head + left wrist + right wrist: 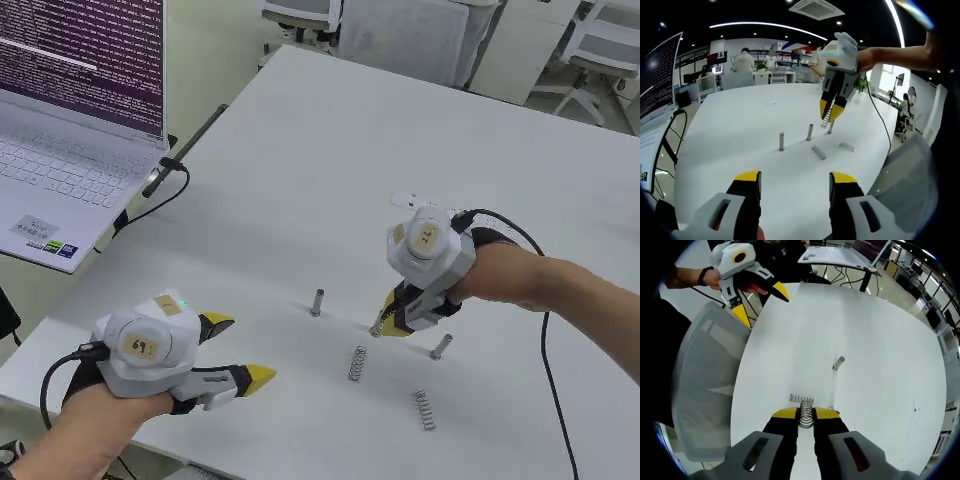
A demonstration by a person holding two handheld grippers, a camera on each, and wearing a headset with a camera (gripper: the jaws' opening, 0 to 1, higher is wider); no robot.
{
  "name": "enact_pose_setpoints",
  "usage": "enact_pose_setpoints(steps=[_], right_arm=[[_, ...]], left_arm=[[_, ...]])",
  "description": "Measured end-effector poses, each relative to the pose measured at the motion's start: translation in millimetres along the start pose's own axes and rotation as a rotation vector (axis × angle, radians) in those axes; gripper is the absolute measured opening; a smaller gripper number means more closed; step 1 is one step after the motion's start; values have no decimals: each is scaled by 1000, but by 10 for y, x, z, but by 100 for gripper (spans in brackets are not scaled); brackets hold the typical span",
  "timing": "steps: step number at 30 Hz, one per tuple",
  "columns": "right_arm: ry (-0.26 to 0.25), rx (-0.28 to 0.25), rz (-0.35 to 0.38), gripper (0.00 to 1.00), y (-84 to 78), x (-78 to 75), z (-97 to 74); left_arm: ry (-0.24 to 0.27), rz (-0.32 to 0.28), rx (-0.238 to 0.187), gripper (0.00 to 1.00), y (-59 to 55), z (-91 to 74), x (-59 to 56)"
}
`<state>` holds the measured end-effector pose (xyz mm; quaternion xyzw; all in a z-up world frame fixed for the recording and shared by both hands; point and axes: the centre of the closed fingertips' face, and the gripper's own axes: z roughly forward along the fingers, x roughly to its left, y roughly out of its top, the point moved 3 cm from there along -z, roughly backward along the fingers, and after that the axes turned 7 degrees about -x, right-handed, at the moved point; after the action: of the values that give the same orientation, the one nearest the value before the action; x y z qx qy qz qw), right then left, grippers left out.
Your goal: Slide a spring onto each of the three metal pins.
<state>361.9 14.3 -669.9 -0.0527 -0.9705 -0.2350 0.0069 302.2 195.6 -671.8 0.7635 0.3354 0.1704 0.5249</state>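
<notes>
Clamping one spring (pixel 805 420) crosswise in the right gripper (pixel 392 322), hovering close above the pins (pixel 317 302). Holding the left gripper (pixel 243 347) spread apart (nothing in it) near the table (pixel 400 130) edge. Noting two springs (pixel 357 362) lying beside the pins. Probably handling something light, bouncy and roll-prone: pinching mid-coil, gently, without crushing.

Your right gripper (pixel 385 325) pinches one coiled spring (pixel 805 417). A second spring (pixel 357 363) and a third spring (pixel 425 410) lie flat beside three short, upright metal pins (pixel 781 141).
</notes>
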Motion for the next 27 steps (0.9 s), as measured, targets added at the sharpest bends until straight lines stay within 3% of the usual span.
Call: enact_pose_setpoints(steps=[6,27], right_arm=[[9,2,2,9,59,-84,69],[16,21,-20,9,295,-437,259]], left_arm=[[13,-10,4,53,-14,-20,35],[4,-33,17,53,-91,-49,-50]])
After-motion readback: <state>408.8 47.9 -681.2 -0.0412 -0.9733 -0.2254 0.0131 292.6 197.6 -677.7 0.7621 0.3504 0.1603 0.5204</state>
